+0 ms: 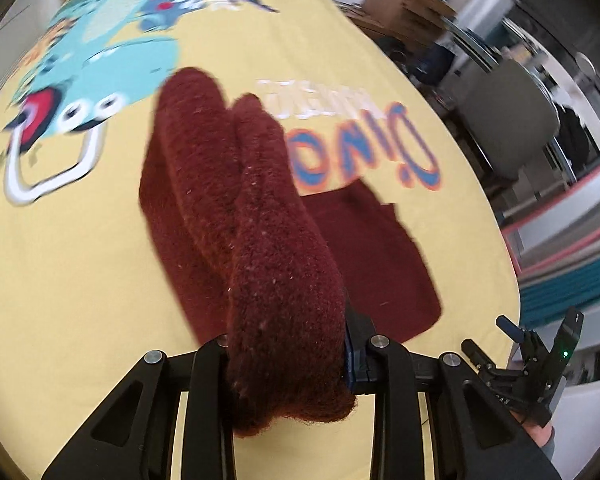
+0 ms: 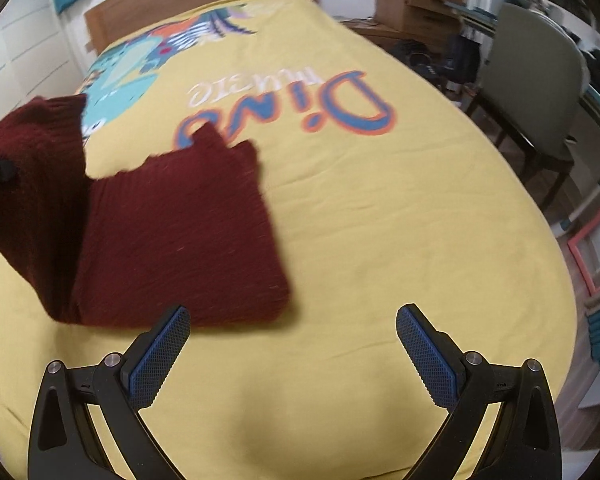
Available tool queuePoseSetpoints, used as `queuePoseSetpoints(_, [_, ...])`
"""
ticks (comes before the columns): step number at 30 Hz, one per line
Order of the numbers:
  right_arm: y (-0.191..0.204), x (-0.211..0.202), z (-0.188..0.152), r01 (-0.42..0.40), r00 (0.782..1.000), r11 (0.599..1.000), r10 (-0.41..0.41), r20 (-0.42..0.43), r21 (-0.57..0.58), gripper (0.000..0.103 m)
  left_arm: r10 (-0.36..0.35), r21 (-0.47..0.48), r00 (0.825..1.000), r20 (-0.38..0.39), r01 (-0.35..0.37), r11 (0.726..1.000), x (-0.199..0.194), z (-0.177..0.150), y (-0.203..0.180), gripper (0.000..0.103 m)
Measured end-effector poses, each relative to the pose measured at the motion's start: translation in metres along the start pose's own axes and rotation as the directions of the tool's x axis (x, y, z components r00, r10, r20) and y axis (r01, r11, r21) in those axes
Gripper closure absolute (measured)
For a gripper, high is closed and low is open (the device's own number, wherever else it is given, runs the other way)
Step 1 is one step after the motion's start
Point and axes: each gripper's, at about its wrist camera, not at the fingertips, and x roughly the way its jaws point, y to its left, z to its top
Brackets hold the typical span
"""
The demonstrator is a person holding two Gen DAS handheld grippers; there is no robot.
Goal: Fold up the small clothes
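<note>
A dark red knitted garment (image 1: 256, 216) lies on a yellow bed cover (image 1: 80, 264). My left gripper (image 1: 288, 364) is shut on a bunched part of it and holds that part lifted above the bed; its fingers are mostly hidden by the fabric. In the right wrist view the garment (image 2: 172, 248) lies flat at the left, with its left part raised (image 2: 36, 168). My right gripper (image 2: 292, 344) is open and empty, just in front of the garment's near right corner. It also shows at the right edge of the left wrist view (image 1: 540, 344).
The yellow bed cover (image 2: 360, 240) has a dinosaur print and "Dino" lettering (image 2: 300, 116). A wooden headboard (image 2: 196, 0) is at the far end. A grey chair (image 2: 536, 92), cardboard boxes (image 2: 412, 8) and clutter stand right of the bed.
</note>
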Motion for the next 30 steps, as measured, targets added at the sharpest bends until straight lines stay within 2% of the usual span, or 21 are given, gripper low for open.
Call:
queuePoseSetpoints(4, [-0.027,-0.005,0.000,0.029,1.000,0.999,-0.029,0.003,0.039,0.000,0.028,0.068,0.998,-0.049,-0.025,0.997,0.050,0.003,-0.047,0.078])
queuePoseSetpoints(9, [-0.050,-0.002,-0.010,0.051,0.999,0.996,-0.050,-0.019,0.077,0.000,0.126,0.129,0.986,-0.107,-0.112,0.985,0.109,-0.014,-0.086,0.078])
queuePoseSetpoints(12, [-0.059,0.001,-0.019,0.052,0.998,0.994,-0.048,-0.038,0.099,0.000,0.187,0.144,0.975,-0.121,-0.170,0.975,0.128,-0.023,-0.092,0.072])
queuePoseSetpoints(17, [-0.063,0.012,-0.031,0.059,0.996,0.994,-0.052,-0.078,0.094,0.000,0.223,0.131,0.966,-0.131,-0.206,0.970,0.136,-0.026,-0.091,0.063])
queuePoseSetpoints(18, [-0.063,0.013,-0.033,0.055,0.996,0.993,-0.046,-0.083,0.101,0.000,0.224,0.124,0.966,-0.129,-0.208,0.970,0.134,-0.025,-0.091,0.060])
queuePoseSetpoints(20, [-0.064,0.017,-0.036,0.049,0.995,0.993,-0.039,-0.088,0.112,0.000,0.224,0.116,0.966,-0.128,-0.209,0.971,0.131,-0.023,-0.092,0.046])
queuePoseSetpoints(22, [-0.065,0.019,-0.038,0.046,0.995,0.992,-0.035,-0.092,0.118,0.000,0.219,0.116,0.968,-0.124,-0.205,0.972,0.127,-0.022,-0.092,0.029])
queuePoseSetpoints(24, [-0.064,0.021,-0.039,0.042,0.995,0.992,-0.031,-0.097,0.118,0.000,0.221,0.115,0.968,-0.117,-0.208,0.971,0.122,-0.022,-0.092,0.023])
queuePoseSetpoints(27, [-0.063,0.021,-0.039,0.043,0.994,0.993,-0.032,-0.100,0.110,0.000,0.201,0.104,0.972,-0.120,-0.189,0.976,0.113,-0.021,-0.090,0.008])
queuePoseSetpoints(30, [-0.062,0.021,-0.038,0.040,0.995,0.993,-0.029,-0.098,0.115,0.000,0.174,0.076,0.981,-0.084,-0.167,0.983,0.093,-0.020,-0.085,0.007])
